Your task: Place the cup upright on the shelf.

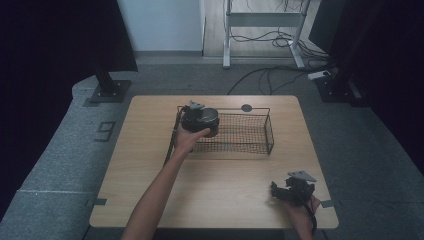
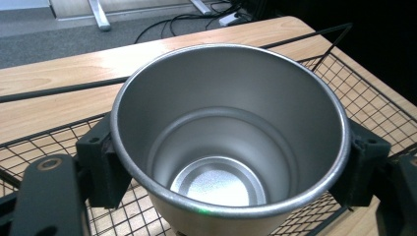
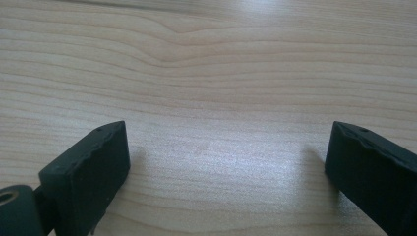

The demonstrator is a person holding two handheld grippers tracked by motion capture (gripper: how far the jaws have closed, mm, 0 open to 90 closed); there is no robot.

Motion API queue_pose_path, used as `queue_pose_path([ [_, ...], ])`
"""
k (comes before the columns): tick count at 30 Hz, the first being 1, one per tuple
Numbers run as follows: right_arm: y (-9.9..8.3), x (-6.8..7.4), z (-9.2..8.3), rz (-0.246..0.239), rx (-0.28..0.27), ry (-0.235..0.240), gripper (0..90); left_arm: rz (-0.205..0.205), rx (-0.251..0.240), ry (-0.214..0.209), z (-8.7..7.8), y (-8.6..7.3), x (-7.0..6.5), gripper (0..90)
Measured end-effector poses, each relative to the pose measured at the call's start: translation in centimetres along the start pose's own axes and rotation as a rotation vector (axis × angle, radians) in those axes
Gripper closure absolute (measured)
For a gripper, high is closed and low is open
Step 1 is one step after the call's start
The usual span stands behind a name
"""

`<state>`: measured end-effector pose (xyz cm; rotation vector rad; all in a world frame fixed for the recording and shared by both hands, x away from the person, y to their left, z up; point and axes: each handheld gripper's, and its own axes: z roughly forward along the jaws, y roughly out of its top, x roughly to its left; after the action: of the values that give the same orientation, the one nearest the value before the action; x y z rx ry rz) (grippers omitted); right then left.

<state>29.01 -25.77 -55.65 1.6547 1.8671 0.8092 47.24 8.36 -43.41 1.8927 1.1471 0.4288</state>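
Cup (image 2: 231, 147) of steel hanging upright, pinched by left claw (image 1: 197, 120) over wire basket (image 1: 250, 147) corner, needing level lowering before releasing; right claw (image 1: 292, 192) resting spread on bench (image 1: 225, 195).

Lab or studio, black curtains (image 1: 60, 35), floor cables (image 1: 270, 75) (grey carpet), lone wooden table (image 1: 220, 185)

cup (image 2: 228, 147) over the basket's (image 1: 269, 131) left end, mid-table (image 1: 150, 165).
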Motion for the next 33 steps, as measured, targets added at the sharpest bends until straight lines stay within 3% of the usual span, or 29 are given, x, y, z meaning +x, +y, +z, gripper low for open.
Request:
queue_pose_path([
  [26, 0.0, 0.0, 0.0, 0.0, 0.0, 0.0, 3.1, -0.016, 0.094, 0.035, 4.2, -1.9, -0.6, 19.0],
  [33, 0.0, 0.0, 0.0, 0.0, 0.0, 0.0, 3.1, -0.001, 0.126, 0.062, 5.0, -2.4, -0.9, 18.9],
])
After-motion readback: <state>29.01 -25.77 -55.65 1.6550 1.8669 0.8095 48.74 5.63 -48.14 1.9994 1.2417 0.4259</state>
